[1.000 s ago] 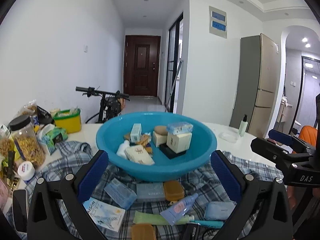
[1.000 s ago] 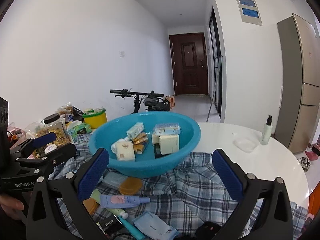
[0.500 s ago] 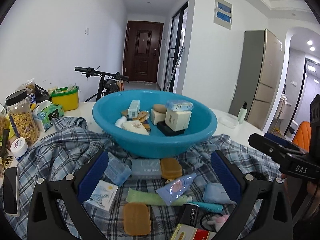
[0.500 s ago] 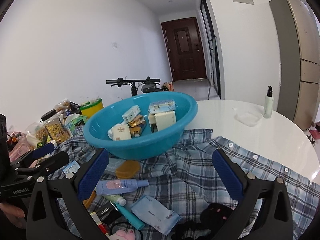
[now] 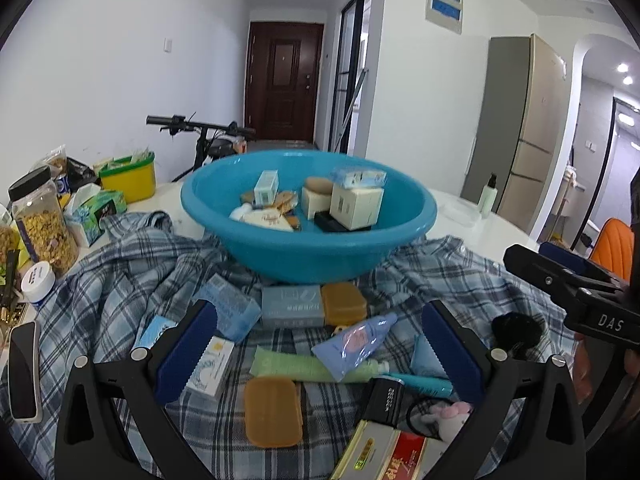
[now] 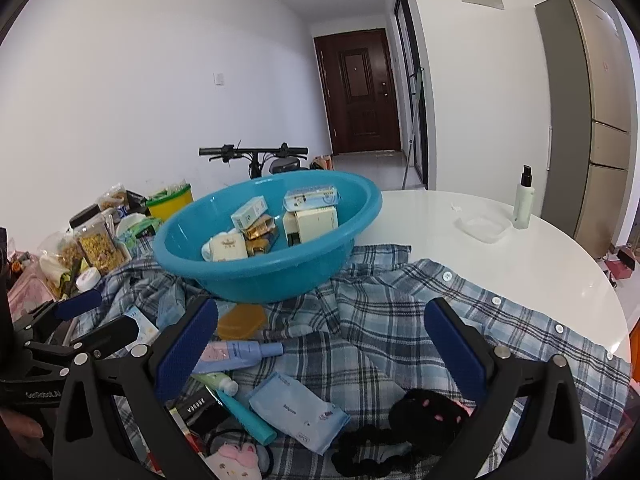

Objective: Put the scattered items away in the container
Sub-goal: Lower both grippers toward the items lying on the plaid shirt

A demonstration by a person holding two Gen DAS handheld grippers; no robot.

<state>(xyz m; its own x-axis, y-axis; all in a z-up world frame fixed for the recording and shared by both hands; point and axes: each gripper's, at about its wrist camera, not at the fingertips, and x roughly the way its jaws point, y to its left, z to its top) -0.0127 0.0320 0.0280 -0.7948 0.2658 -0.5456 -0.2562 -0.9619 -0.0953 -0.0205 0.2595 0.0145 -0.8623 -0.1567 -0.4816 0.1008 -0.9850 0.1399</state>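
Note:
A blue basin (image 5: 308, 254) (image 6: 264, 276) holding several small boxes stands on a plaid shirt (image 6: 400, 312). My left gripper (image 5: 317, 320) hovers open over loose items in front of the basin: a grey-blue box (image 5: 291, 306), an orange case (image 5: 273, 410), a pale blue tube (image 5: 352, 340) and a green tube (image 5: 304, 366). To their right my right gripper (image 6: 320, 312) is open above the shirt, with a blue wipes pack (image 6: 296, 414), a lilac tube (image 6: 236, 354) and a black fluffy item (image 6: 428, 412) below it. Nothing sits between either pair of fingers.
A cereal jar (image 5: 44, 224), a yellow tub (image 5: 128, 178), a white cream jar (image 5: 38, 282) and a phone (image 5: 24, 372) crowd the table's left side. A pump bottle (image 6: 524, 200) and a clear dish (image 6: 480, 228) stand far right on the white table (image 6: 540, 276).
Both grippers have drawn back from the basin and tilted down, so more of the loose items on the shirt show. Both have stayed open.

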